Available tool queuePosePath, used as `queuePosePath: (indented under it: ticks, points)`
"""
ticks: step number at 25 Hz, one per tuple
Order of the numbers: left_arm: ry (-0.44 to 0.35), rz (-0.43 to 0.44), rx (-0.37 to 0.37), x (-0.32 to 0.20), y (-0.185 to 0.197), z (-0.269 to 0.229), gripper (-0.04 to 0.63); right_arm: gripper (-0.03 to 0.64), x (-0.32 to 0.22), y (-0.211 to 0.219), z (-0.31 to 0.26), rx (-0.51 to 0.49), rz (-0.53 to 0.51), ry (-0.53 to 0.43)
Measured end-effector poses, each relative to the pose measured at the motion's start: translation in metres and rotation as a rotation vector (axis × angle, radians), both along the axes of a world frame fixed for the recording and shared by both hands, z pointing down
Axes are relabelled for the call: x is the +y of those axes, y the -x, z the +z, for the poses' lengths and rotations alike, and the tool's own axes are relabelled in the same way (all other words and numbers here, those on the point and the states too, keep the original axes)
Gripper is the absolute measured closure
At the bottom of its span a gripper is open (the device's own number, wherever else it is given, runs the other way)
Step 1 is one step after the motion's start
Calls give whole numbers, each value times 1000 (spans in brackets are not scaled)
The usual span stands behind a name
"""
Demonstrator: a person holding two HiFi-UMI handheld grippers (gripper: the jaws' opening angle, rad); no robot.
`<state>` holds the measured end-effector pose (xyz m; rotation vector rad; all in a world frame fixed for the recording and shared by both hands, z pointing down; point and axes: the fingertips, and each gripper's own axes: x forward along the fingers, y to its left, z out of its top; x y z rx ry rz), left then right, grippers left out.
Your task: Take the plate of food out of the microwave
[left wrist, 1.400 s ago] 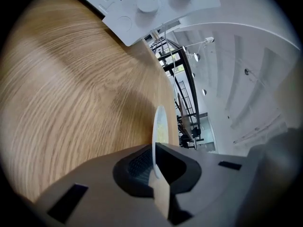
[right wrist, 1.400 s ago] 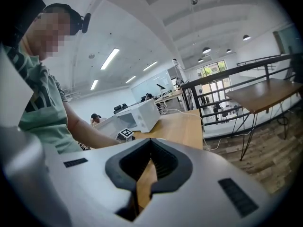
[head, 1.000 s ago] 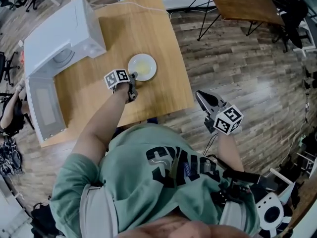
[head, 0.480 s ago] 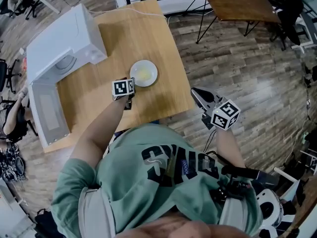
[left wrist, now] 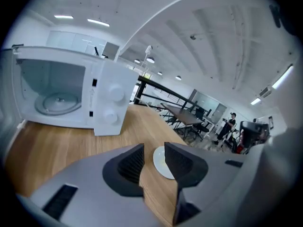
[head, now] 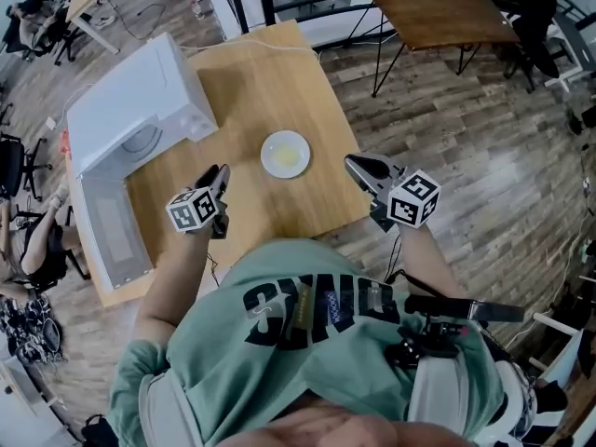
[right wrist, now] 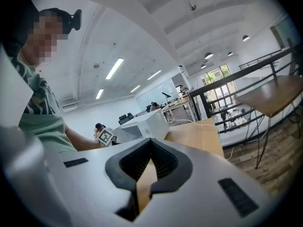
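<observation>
The white plate (head: 285,154) with pale yellow food lies on the wooden table (head: 270,73), outside the white microwave (head: 140,101). My left gripper (head: 222,170) hangs above the table, left of and nearer me than the plate, apart from it. In the left gripper view the plate (left wrist: 163,162) shows beyond the left gripper (left wrist: 154,158). Its jaws have just opened and closed back a little, with nothing between them. My right gripper (head: 356,165) is shut and empty beyond the table's right edge. Its tips meet in the right gripper view (right wrist: 150,143).
The microwave's door (head: 107,240) stands open toward me at the table's left, and its glass turntable (left wrist: 59,100) is bare. A dark table (head: 447,3) stands on the plank floor at the back right. A seated person (head: 28,240) is at the far left.
The left gripper let go of the plate's rim, opened, then rose and drew back to the left. The plate stays on the table. The right gripper drifted toward the table's edge.
</observation>
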<state>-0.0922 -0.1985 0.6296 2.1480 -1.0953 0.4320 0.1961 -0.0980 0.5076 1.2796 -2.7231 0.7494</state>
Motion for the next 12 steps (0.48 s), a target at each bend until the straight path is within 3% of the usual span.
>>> queuePosePath:
  ticks: [1, 5, 12]
  points:
    - [-38, 4, 24, 0, 11, -17, 459, 611, -6, 10, -3, -4, -7, -5]
    - [-175, -23, 76, 1, 70, -77, 588, 609, -32, 66, -21, -22, -47, -33]
    - [-400, -39, 149, 27, 171, -154, 591, 610, -60, 183, -60, -6, -161, -91]
